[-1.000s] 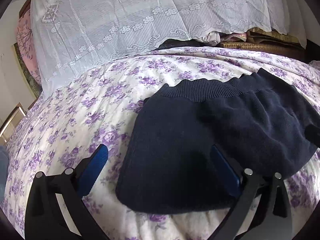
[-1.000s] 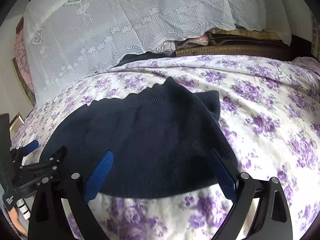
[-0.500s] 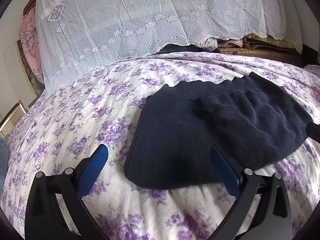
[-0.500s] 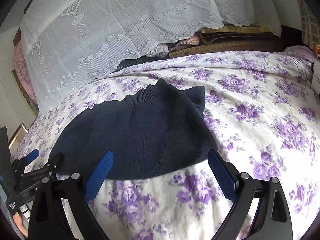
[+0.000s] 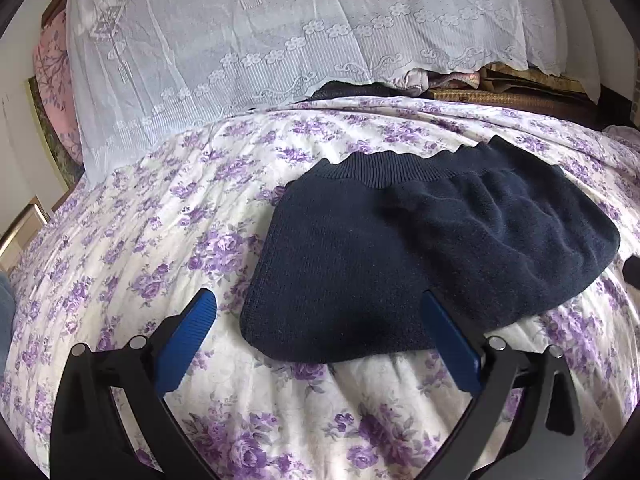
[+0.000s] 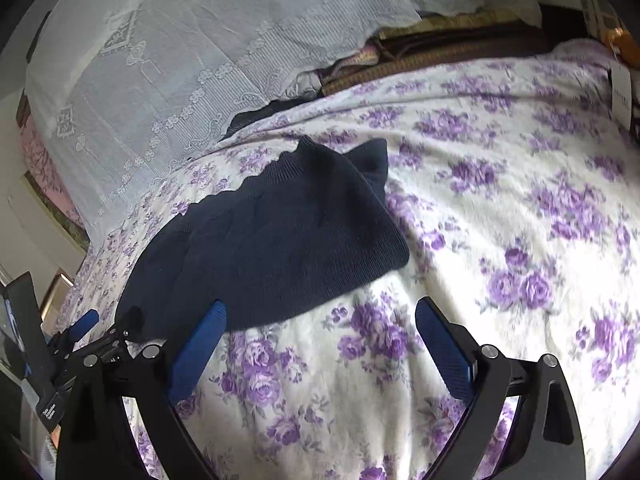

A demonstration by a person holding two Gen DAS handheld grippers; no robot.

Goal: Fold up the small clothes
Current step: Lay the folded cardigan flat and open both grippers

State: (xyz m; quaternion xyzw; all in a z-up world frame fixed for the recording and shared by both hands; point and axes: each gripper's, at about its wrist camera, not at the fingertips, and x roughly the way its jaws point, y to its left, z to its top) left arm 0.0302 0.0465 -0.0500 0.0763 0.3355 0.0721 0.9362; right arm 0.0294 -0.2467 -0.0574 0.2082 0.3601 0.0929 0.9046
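Note:
A small dark navy knitted garment (image 5: 400, 248) with a ribbed waistband lies folded on the purple-flowered bedspread (image 5: 140, 248). It also shows in the right wrist view (image 6: 272, 240). My left gripper (image 5: 320, 320) is open and empty, hovering just in front of the garment's near edge. My right gripper (image 6: 320, 328) is open and empty, to the right of the garment's near edge, over bare bedspread. The left gripper (image 6: 80, 344) shows at the lower left of the right wrist view.
A white lace cover (image 5: 260, 40) drapes over piled bedding at the back. Folded blankets and a woven mat (image 6: 440, 52) lie behind the bed. A white tag (image 6: 622, 92) sits at the far right edge. The bedspread (image 6: 520, 220) stretches wide to the right.
Both grippers have pulled back and away from the garment, which now lies farther off. The right gripper has also swung to the right. Both stayed open.

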